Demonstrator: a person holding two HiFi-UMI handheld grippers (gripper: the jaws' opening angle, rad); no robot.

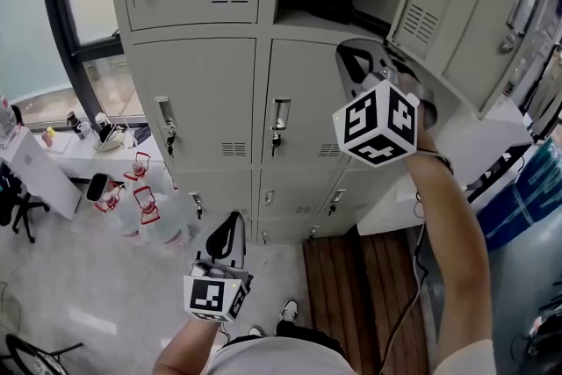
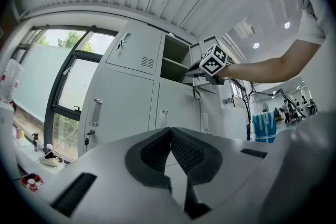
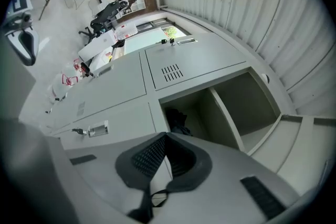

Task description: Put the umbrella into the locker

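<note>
I find the umbrella [image 3: 178,119] lying as a dark bundle inside the open locker [image 3: 223,115] - right gripper [image 3: 165,135] and left gripper [image 2: 170,130] both pressed together, empty - so next, I judge, its door [image 1: 470,4] wants pushing closed.

**Both grippers shut and empty, the right one held high**

In the head view, the left gripper [image 1: 225,228] is held low at 6 o'clock and pointed toward 12 o'clock. Its jaws are seen closed pad to pad with nothing between them, and its marker cube [image 1: 215,294] sits nearest the body. The right gripper [image 1: 358,59] is held at 1 o'clock on an outstretched right forearm [image 1: 457,241] that reaches in from 5 o'clock. Its jaws are likewise closed and nothing is gripped.
</note>
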